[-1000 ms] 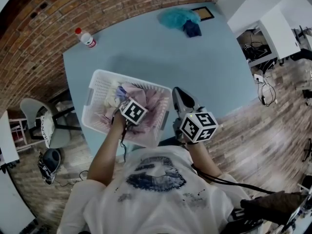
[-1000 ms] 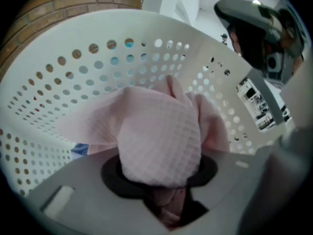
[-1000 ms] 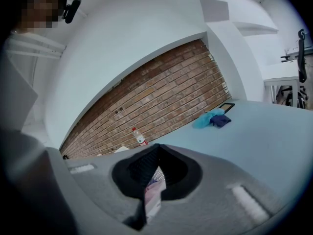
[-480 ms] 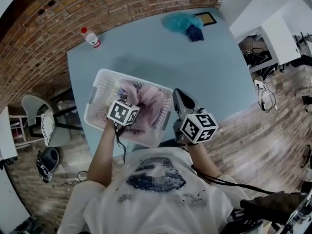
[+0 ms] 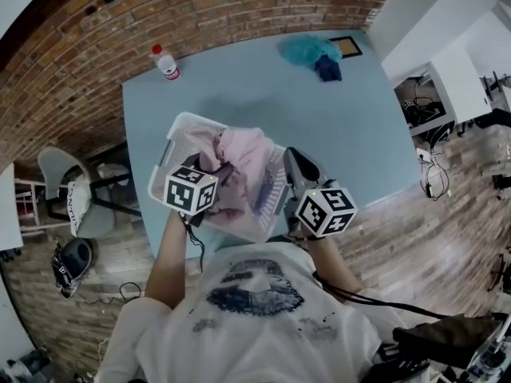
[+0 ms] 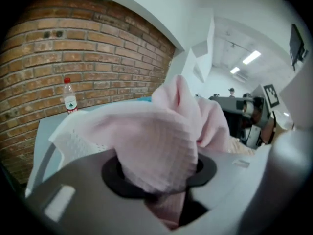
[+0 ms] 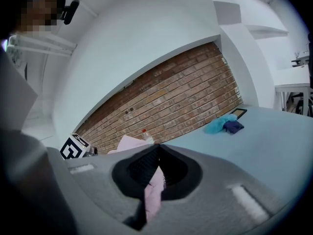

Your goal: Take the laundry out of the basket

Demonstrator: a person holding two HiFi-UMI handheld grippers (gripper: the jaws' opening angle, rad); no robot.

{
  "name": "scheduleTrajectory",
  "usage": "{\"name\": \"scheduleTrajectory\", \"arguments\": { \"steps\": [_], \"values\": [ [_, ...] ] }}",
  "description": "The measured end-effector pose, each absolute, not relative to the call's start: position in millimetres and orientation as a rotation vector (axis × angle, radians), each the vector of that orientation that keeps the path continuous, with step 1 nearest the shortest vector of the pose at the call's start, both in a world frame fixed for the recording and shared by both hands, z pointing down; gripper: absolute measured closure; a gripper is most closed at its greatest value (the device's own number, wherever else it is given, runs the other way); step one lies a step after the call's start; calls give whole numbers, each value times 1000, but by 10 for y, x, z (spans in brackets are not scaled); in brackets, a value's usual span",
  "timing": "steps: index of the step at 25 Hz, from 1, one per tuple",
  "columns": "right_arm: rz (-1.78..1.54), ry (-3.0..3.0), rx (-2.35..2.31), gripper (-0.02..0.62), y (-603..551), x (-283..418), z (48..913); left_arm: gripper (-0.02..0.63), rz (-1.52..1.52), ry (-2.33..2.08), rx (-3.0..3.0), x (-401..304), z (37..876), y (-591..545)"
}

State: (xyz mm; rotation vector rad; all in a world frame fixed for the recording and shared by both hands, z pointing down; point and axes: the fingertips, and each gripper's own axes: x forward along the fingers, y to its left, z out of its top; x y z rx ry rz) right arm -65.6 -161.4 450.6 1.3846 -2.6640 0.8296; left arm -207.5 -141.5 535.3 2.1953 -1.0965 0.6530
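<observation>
Head view: left gripper [image 5: 214,174] holds pink garment [image 5: 243,152] bunched above white basket [image 5: 177,134] on blue table [image 5: 335,126], likely for lifting out; right gripper [image 5: 297,170] sits beside the rim; left gripper view: jaws pinch the garment's fold; right gripper view: jaws pressed together on pink strip [image 7: 154,190], probably steadying it.

Holding a pink cloth [image 5: 243,146] bunched up over a white basket [image 5: 171,147] on a blue table [image 5: 263,94].
Gripped at its near fold by the left gripper [image 5: 214,171], with the right gripper [image 5: 292,156] at the basket's right rim; beyond, a bottle [image 5: 166,62] and a teal heap [image 5: 307,49].
</observation>
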Motion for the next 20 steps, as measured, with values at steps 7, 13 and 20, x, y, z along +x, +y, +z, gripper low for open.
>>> {"name": "scheduleTrajectory", "arguments": {
  "steps": [7, 13, 20],
  "values": [
    [746, -2706, 1366, 597, -1610, -896, 4285, 427, 496, -1243, 2231, -2379, 4819, -1511],
    [655, -2748, 1351, 597, -1575, -1035, 4059, 428, 408, -1314, 2272, -2490, 4416, -1526],
    [603, -2788, 1344, 597, -1590, -889, 3904, 428, 431, -1370, 2302, -2395, 4157, -1516]
  ]
}}
